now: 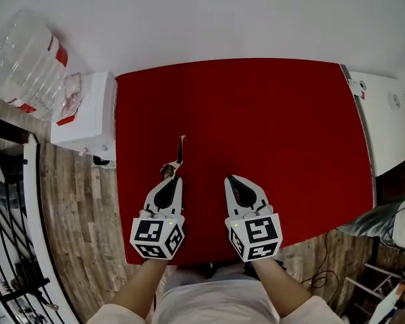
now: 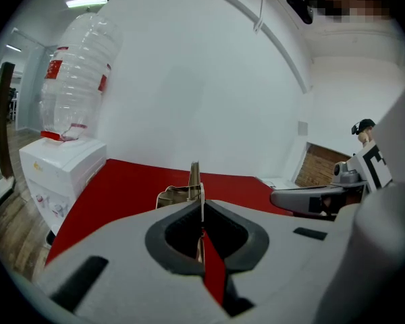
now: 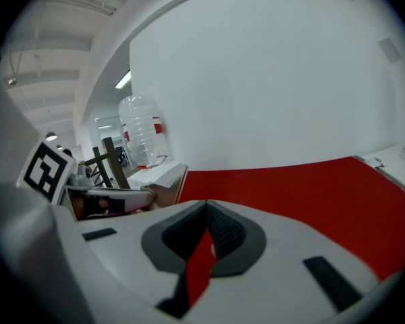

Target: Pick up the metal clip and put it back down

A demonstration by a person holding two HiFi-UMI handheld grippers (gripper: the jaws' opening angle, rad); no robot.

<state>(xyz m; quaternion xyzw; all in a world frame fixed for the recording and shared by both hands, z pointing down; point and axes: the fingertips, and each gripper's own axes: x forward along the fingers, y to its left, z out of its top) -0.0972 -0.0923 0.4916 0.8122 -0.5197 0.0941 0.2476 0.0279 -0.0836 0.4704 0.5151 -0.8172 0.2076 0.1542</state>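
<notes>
So our left gripper [image 1: 171, 179] is clamped on the metal clip [image 1: 178, 155], its long axis poking toward 12 o'clock over the red table [image 1: 277, 120]. Right gripper [image 1: 232, 180], at its 3 o'clock, is pinched closed on nothing.

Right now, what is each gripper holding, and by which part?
The left gripper pinches the metal clip by its near end; the right gripper holds nothing.

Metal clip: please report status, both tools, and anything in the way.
Left tool shut on metal clip. Right tool shut, empty. Clip pokes ahead over red table. Nothing seen in the way.
</notes>
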